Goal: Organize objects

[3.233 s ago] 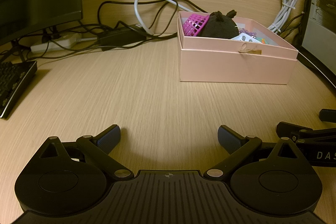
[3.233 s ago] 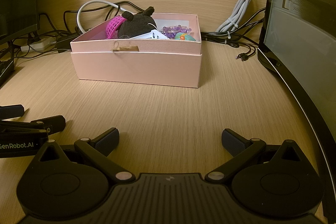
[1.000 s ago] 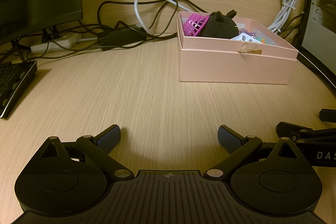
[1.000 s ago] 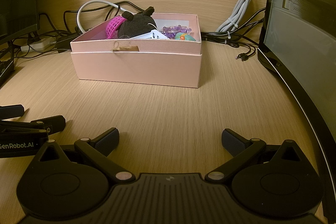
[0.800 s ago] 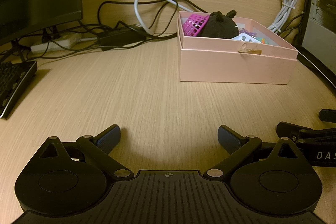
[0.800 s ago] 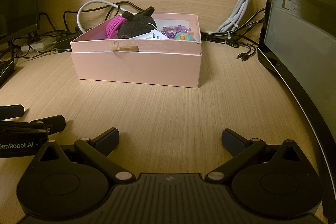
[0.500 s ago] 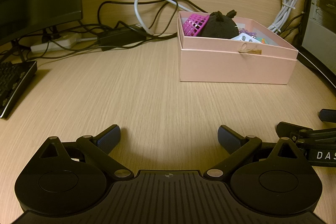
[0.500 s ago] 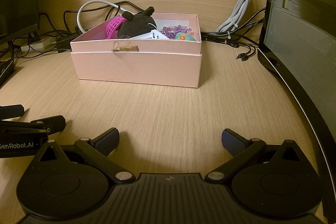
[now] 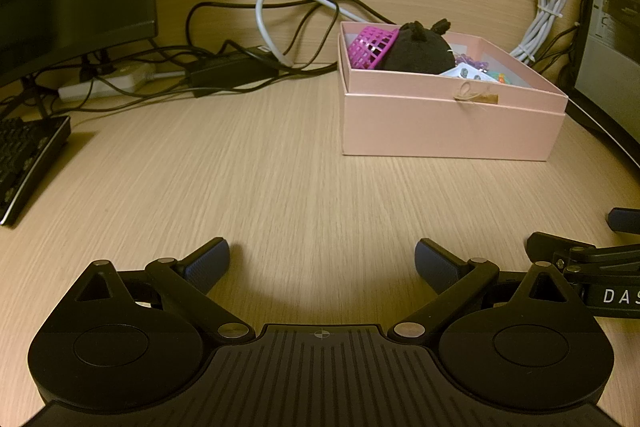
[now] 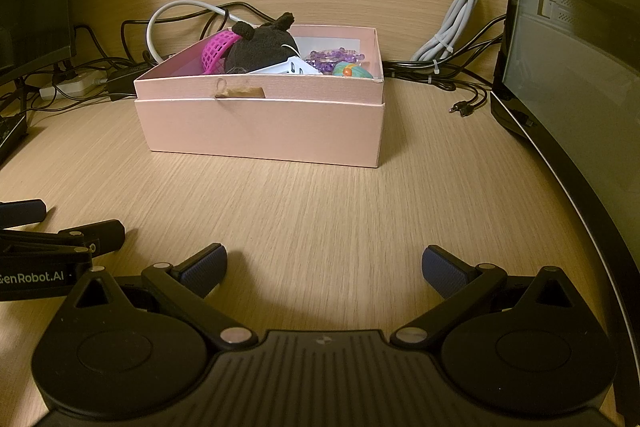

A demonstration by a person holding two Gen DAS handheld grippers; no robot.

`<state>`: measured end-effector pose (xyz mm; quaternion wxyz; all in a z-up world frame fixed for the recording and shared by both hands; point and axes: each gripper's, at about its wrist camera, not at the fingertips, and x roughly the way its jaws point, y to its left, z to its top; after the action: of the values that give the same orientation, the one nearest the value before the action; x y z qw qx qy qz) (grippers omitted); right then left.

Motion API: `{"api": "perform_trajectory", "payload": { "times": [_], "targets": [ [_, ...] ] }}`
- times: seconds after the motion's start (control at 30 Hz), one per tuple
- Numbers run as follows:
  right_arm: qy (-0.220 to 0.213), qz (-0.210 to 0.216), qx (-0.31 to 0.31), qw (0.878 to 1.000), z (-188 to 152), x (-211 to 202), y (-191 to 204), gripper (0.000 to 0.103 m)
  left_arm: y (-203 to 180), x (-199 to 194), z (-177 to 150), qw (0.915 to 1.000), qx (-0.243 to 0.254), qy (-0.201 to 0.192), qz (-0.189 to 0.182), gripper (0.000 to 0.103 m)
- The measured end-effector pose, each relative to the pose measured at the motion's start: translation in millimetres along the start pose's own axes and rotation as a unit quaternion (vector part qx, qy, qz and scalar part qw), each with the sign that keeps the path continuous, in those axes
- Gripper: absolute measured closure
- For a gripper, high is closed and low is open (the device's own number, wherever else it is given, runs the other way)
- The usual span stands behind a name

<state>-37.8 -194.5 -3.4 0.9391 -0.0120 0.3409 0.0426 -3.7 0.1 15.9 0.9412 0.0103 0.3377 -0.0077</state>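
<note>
Desk (image 10: 320, 195): pink box (image 10: 264, 131) long axis left-right (lidless, upright).

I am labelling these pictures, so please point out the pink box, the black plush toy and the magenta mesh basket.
pink box (image 10: 264, 131), right wrist view, on its front wall.
black plush toy (image 10: 260, 47), right wrist view, on its rounded body.
magenta mesh basket (image 9: 370, 45), left wrist view, on its latticed side.

Pink box (image 10: 260, 131) holds magenta lattice basket (image 10: 216, 53), black plush (image 10: 262, 49), purple beads (image 10: 334, 57).
</note>
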Motion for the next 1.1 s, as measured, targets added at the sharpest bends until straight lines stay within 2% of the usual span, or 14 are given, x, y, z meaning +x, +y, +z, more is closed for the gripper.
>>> {"api": "perform_trajectory", "payload": {
  "times": [1.1],
  "targets": [
    [0.000, 0.000, 0.000, 1.000, -0.4, -0.7, 0.3, 0.000, -3.3, -5.0, -2.6, 1.0000, 0.000, 0.000, -0.003, 0.001]
  ]
}}
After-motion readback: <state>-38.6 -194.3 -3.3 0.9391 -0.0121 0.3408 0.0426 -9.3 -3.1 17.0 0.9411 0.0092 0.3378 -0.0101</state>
